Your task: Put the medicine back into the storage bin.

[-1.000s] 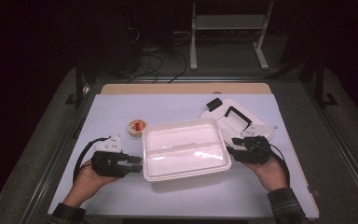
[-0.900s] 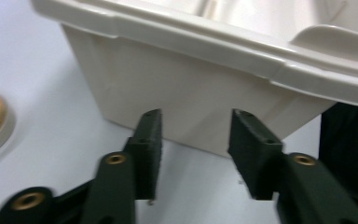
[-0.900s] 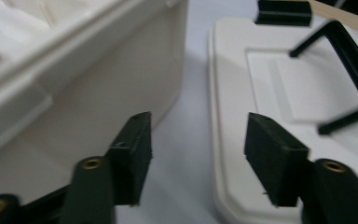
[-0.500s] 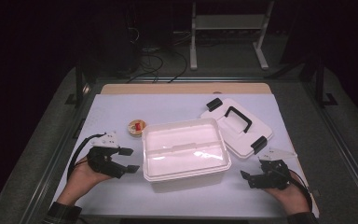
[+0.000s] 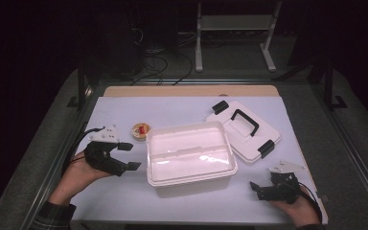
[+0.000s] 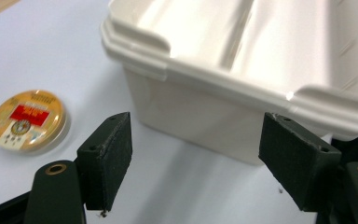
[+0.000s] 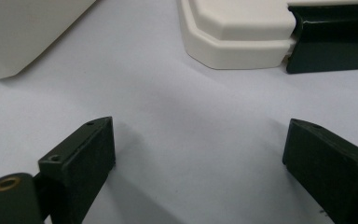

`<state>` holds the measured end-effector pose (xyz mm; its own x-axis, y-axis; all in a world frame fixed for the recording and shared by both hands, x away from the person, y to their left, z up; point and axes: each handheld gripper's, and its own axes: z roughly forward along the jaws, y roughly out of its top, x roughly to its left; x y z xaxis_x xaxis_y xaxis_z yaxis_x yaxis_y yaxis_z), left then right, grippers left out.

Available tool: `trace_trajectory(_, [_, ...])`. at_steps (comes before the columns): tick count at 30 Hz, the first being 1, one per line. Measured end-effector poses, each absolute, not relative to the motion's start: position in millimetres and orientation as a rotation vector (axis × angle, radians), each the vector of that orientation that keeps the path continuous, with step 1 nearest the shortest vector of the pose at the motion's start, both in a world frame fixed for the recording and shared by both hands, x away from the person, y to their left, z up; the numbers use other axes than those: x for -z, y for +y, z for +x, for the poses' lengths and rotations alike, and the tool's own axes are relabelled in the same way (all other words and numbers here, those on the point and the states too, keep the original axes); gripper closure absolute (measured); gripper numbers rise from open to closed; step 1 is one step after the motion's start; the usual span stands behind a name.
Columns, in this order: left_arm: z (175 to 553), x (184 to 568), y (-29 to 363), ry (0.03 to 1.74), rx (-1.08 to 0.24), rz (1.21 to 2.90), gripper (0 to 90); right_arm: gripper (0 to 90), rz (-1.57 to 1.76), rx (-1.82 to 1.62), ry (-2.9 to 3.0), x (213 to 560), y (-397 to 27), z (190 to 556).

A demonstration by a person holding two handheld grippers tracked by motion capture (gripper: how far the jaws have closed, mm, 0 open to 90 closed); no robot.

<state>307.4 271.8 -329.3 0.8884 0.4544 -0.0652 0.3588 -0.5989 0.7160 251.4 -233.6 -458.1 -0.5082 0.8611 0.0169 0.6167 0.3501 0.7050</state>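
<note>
An open white plastic box (image 5: 190,155) stands mid-table. Its lid (image 5: 242,129), with a black handle and black latches, lies flat behind it to the right. A small round tin (image 5: 140,130) with a red label sits by the box's far left corner. My left gripper (image 5: 130,156) hovers just left of the box, apart from it. Its jaws have just been opening and hold nothing. In the left gripper view the box wall (image 6: 200,116) shows beyond the left gripper (image 6: 198,140), with the tin (image 6: 28,119) to the left. My right gripper (image 5: 256,190) is near the front right, its jaws just opened over bare table (image 7: 196,130).
The table is covered in pale sheeting (image 5: 124,201), with a wooden strip (image 5: 191,91) along the far edge. Metal rails run down both sides. In the right gripper view the lid's corner (image 7: 242,32) and one black latch (image 7: 331,42) lie ahead, the box corner (image 7: 23,28) at left.
Both grippers were against the box's ends; both have opened and drawn away. The left backed off left and rose slightly. The right moved toward the table's near right corner.
</note>
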Motion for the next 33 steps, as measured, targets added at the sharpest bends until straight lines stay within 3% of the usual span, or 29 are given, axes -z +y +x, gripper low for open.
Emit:
trace_trajectory(14, [327, 289, 218, 0.42, -0.132, 2.367, 24.8, 8.6, 1.302, -0.949, 2.261, 458, -234, 252])
trace_trajectory(33, [349, 291, 145, 0.278, -0.058, 2.484, 45.0, 8.6, 1.309, -0.951, 2.262, 458, -234, 252])
